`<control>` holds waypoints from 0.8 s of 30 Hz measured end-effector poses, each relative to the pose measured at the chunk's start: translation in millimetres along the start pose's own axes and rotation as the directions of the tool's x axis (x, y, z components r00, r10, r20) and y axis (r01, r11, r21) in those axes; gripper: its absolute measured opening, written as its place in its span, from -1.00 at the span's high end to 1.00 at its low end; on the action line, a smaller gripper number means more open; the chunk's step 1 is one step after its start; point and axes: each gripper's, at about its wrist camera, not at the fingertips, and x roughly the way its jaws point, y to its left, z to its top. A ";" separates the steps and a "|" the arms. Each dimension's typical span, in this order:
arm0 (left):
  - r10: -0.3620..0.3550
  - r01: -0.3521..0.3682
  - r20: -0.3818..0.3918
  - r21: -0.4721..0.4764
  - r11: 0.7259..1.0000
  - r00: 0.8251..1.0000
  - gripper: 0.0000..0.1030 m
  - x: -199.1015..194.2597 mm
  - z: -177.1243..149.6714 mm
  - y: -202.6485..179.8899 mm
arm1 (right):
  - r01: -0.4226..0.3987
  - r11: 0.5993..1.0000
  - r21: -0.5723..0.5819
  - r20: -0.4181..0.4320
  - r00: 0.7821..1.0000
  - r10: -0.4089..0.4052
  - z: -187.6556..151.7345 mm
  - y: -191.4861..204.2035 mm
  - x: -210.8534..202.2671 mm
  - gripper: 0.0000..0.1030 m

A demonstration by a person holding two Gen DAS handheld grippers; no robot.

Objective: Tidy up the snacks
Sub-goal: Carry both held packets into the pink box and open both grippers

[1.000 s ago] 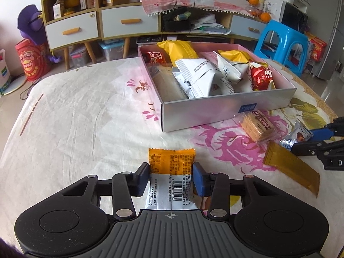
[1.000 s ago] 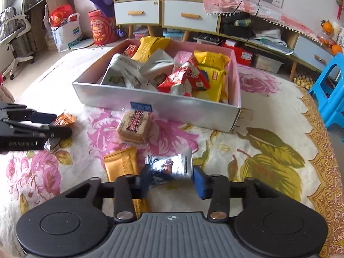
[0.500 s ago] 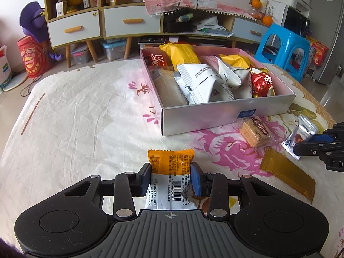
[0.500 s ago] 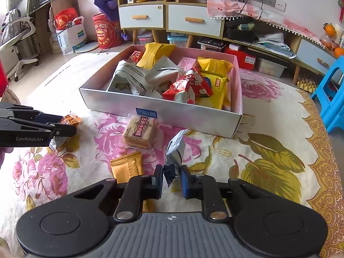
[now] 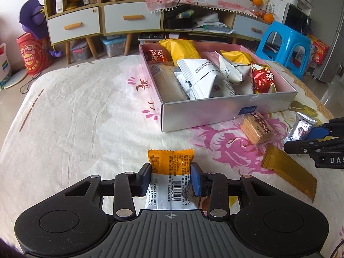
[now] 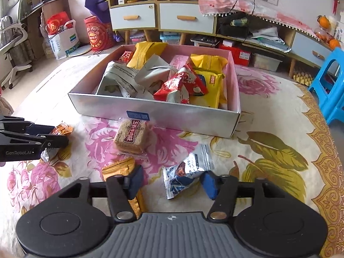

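Note:
My left gripper (image 5: pixel 170 178) is shut on an orange-and-white snack packet (image 5: pixel 171 173), held just above the flowered cloth. My right gripper (image 6: pixel 172 182) is open; a silver-blue candy packet (image 6: pixel 186 171) lies on the cloth between its fingers, touching the right pad. A silver box with a pink inside (image 6: pixel 159 112) holds several snack packs, and also shows in the left wrist view (image 5: pixel 225 109). A clear-wrapped brown cracker pack (image 6: pixel 132 136) and a long amber packet (image 6: pixel 126 172) lie in front of the box.
The left gripper shows at the left edge of the right wrist view (image 6: pixel 32 139). A blue plastic stool (image 6: pixel 331 86) stands at the right of the bed. Drawers and shelves (image 6: pixel 159 15) stand behind. The cloth left of the box (image 5: pixel 75 107) is bare.
My right gripper had closed on the silver-blue candy packet and lifted it; now its jaws are wide apart and the packet lies on the cloth. The left gripper keeps its packet.

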 end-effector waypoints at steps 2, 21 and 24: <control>-0.003 0.003 -0.001 -0.001 1.000 1.000 0.30 0.0 0.0 0.3 | -0.001 1.000 -0.005 -0.017 1.000 0.001 0.2 1.1 2.2 0.74; -0.047 0.057 0.112 -0.088 0.994 0.993 0.31 -30.8 38.6 1.6 | -0.051 0.997 0.055 0.125 0.991 0.044 34.4 -8.4 -31.5 0.89; -0.034 0.051 0.142 -0.117 0.992 0.989 0.31 -26.3 54.8 2.2 | -0.063 0.995 0.077 0.169 0.984 0.050 49.9 -8.9 -34.4 0.89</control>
